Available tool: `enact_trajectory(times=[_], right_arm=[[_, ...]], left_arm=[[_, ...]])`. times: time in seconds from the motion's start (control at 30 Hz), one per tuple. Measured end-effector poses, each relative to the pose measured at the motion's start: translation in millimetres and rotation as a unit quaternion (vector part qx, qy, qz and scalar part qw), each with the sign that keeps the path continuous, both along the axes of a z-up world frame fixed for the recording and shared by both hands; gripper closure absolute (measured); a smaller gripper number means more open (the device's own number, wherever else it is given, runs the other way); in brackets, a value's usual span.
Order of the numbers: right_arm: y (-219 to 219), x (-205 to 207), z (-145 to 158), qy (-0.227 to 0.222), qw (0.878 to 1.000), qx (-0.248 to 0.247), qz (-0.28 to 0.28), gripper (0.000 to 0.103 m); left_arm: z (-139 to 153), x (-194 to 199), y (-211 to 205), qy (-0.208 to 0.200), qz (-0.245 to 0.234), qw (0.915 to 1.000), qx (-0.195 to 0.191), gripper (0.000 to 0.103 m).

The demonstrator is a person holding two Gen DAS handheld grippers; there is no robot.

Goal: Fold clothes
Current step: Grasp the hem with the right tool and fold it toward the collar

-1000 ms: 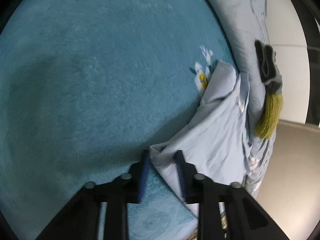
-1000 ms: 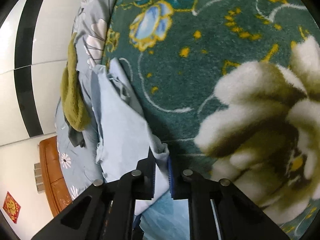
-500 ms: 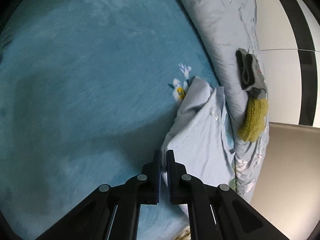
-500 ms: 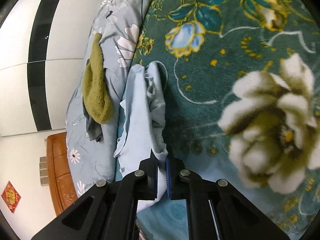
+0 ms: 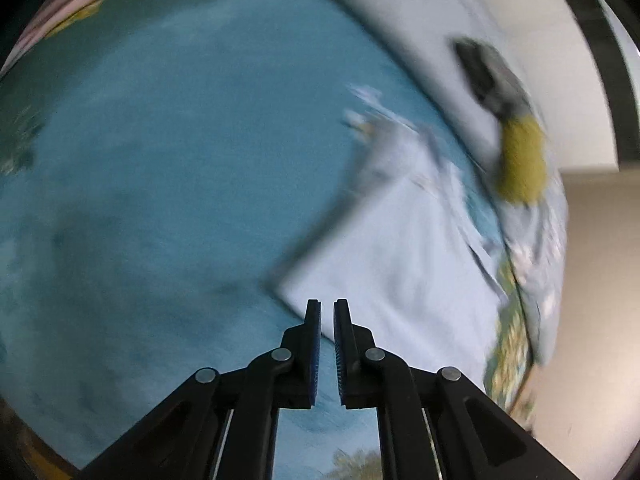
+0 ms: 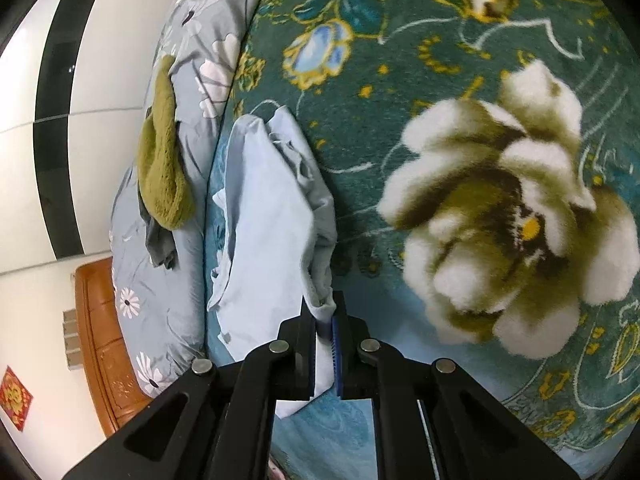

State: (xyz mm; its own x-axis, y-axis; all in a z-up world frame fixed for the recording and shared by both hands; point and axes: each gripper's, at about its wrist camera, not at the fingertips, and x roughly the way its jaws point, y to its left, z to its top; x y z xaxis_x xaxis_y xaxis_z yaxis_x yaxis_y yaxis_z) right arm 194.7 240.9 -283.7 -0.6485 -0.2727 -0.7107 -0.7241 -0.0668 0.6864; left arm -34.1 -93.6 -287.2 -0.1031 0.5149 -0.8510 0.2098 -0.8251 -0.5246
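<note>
A light blue garment [image 5: 400, 260] lies spread on a plush teal blanket [image 5: 180, 160], blurred in the left wrist view. My left gripper [image 5: 327, 306] sits at its near corner. Its jaws are opening slightly, with a narrow gap and the cloth's edge between the pads. In the right wrist view the same garment [image 6: 272, 220] lies bunched lengthwise. My right gripper [image 6: 323, 308] is shut on the garment's near edge, and a fold of cloth sticks out between the pads.
An olive knit piece [image 6: 164, 168] and a dark grey garment [image 6: 160, 244] lie on the grey floral quilt [image 6: 208, 40] beside the light blue garment. The blanket carries a big white flower [image 6: 500, 208]. A wooden headboard [image 6: 96, 340] and a black-striped wall [image 6: 52, 120] stand beyond.
The left gripper closed on the garment's corner and lifted, rolling; the cloth now looks flatter and wider, and the jaw gap has widened a little. The right gripper rose slightly, keeping its grip.
</note>
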Motion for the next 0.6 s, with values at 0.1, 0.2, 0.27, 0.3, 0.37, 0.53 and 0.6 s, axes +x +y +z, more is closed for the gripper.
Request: enact_trajectory(times=[0.1,0.2,0.27,0.3,0.37,0.53,0.6], right_arm=[[0.1,-1.5,4.7,-0.003,1.000,0.005,0.002,0.097],[-0.9,-4.2,11.8,-0.005,1.000,0.015,0.006,0.097],[-1.8,-6.7,17.0,-0.006,1.000,0.023,0.009,0.096],[-2.4,-8.9,20.0,-0.006,1.000,0.027,0.012,0.096],[-4.5,-15.8,26.7,-0.009,0.999,0.036,0.020,0.096],[-20.8,-58.3,59.6,-0.010,0.992,0.097,0.086,0.097],[-28.2,-78.8,72.5,-0.002,0.987,0.118,0.110,0.097]], left_arm=[[-5.2,-1.9,67.3,0.010,-0.099,0.9949,0.016,0.095],[-21.3,2.8,117.5,-0.007,-0.156,0.9870,0.037,0.095],[-33.2,9.3,135.3,-0.024,-0.182,0.9825,0.031,0.095],[-43.3,12.3,142.8,-0.040,-0.192,0.9804,0.024,0.095],[-62.9,17.6,155.1,-0.072,-0.205,0.9760,0.015,0.095],[-75.3,22.5,144.1,-0.095,-0.195,0.9758,0.027,0.095],[-62.4,21.7,121.7,-0.078,-0.181,0.9789,0.052,0.095]])
